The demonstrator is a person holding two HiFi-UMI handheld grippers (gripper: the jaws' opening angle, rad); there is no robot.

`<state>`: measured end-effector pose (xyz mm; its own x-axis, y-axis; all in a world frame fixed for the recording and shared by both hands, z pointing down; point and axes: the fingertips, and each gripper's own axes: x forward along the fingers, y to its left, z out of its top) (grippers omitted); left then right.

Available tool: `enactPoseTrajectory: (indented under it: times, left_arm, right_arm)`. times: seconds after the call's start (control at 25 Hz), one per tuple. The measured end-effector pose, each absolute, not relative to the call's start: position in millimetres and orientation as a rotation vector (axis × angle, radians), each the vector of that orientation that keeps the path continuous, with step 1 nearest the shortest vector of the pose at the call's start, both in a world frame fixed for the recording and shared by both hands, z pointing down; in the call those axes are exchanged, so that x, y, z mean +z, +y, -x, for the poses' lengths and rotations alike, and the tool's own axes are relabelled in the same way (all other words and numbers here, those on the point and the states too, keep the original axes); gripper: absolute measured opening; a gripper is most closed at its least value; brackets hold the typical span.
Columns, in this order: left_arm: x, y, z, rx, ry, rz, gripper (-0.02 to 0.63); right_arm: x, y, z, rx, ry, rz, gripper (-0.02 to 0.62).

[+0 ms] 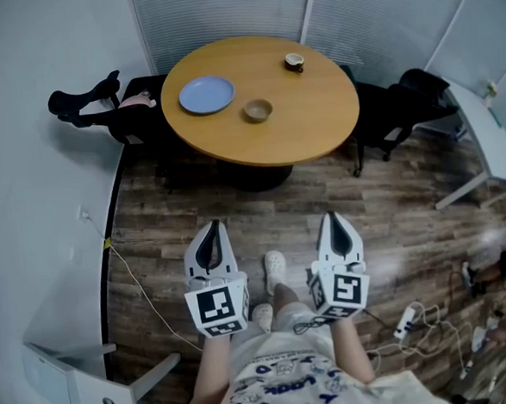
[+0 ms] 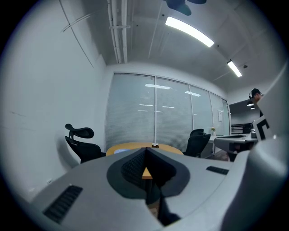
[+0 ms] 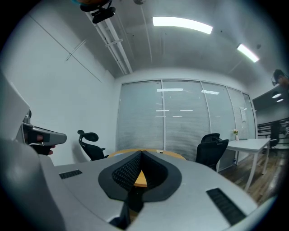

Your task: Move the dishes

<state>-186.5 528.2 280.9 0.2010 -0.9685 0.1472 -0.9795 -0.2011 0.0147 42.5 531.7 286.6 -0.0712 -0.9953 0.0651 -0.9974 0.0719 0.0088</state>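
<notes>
A round wooden table (image 1: 308,124) stands ahead of me across the floor. On it lie a pale blue plate (image 1: 206,95), a small tan bowl (image 1: 258,111) and a small cup (image 1: 294,62) near the far edge. My left gripper (image 1: 210,228) and right gripper (image 1: 334,218) hang side by side over the wood floor, well short of the table and pointing toward it. Both are shut with nothing between their jaws. In the left gripper view the jaws (image 2: 146,149) meet in front of the table top (image 2: 124,146); the right gripper view shows the same (image 3: 141,152).
Black office chairs stand at the table's left (image 1: 90,103) and right (image 1: 410,95). A white desk (image 1: 490,137) runs along the right wall. Cables and a power strip (image 1: 408,318) lie on the floor at the right, and a thin white cable (image 1: 128,275) at the left.
</notes>
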Motion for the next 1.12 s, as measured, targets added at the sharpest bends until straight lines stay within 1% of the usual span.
enactPoseTrajectory:
  times: [0.44,0.72,0.92,1.12]
  left_arm:
    - [290,453,182,0.198,-1.934,-2.336,0.000]
    - [285,374,171,0.217,-1.970,-2.305,0.000]
    - [276,313,162,0.167,-1.984,-2.251,0.000]
    - [283,261,159,0.236,-2.026,-2.251,0.000]
  right_arm:
    - [295,447,-51,0.083,-2.255,-2.090,0.002]
    - [292,362,-53,0.106,-2.310,-2.023,0.003]
    - [287,293,-58,0.102,-2.340,-1.997,0.002]
    - [284,237,-66,0.094,-2.356,-1.963,0.002]
